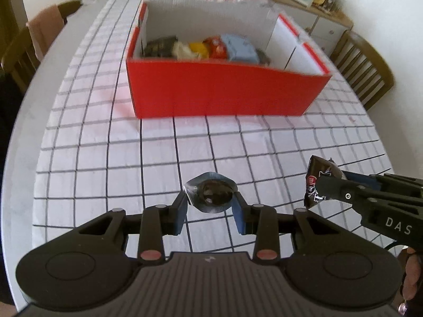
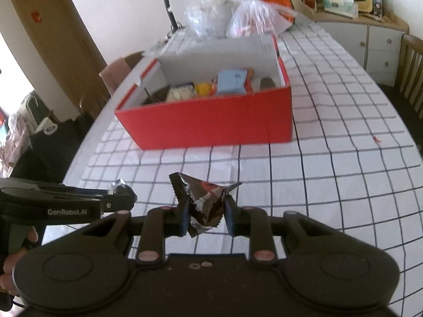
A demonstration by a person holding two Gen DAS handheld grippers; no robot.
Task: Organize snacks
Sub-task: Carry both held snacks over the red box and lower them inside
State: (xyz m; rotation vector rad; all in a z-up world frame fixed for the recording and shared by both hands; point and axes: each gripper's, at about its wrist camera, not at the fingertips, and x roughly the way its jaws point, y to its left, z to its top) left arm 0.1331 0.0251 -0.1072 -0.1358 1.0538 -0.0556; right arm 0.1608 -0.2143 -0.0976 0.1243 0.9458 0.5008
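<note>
L gripper (image 1: 210,200) pinching foil cup (image 1: 210,194), R gripper (image 2: 206,211) gripping dark wrapper (image 2: 203,200)

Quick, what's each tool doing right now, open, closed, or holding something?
Left tool: closed on a small round foil-wrapped snack.
Right tool: closed on a crinkled dark snack packet.

A checked tablecloth (image 1: 238,142) covers the table, bearing a red box (image 1: 224,89) and plastic bags (image 2: 238,18).
</note>
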